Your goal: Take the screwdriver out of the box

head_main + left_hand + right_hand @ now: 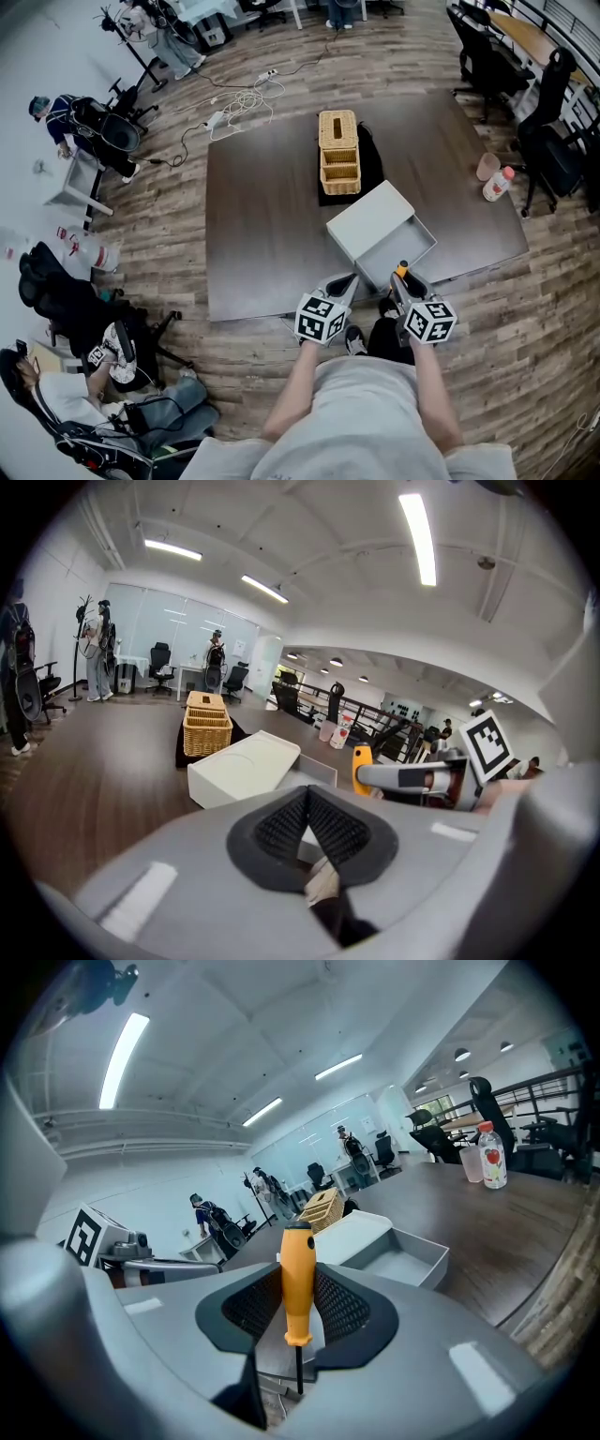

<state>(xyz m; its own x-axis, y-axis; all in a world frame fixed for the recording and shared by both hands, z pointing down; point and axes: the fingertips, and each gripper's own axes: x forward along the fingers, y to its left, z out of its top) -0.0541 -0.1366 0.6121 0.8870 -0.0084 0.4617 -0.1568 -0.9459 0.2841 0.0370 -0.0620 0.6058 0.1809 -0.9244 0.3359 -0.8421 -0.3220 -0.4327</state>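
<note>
An orange-handled screwdriver point(298, 1279) stands upright between the pads of my right gripper point(298, 1290), which is shut on its handle, the thin dark shaft pointing down. In the head view the right gripper point(402, 278) holds the screwdriver point(401, 270) just off the table's near edge, in front of the box. The box point(405, 249) is an open grey tray with a white lid point(369, 220) resting over its far half; nothing shows in the tray point(405, 1262). My left gripper point(348, 280) hovers beside it, its pads point(281, 819) pressed together with nothing held.
A wicker basket point(339, 150) on a black cloth sits mid-table on the dark table point(262, 234). A cup point(487, 167) and bottle point(497, 185) stand at the right edge. Office chairs point(553, 141), cables point(239, 103) and seated people point(84, 122) surround the table.
</note>
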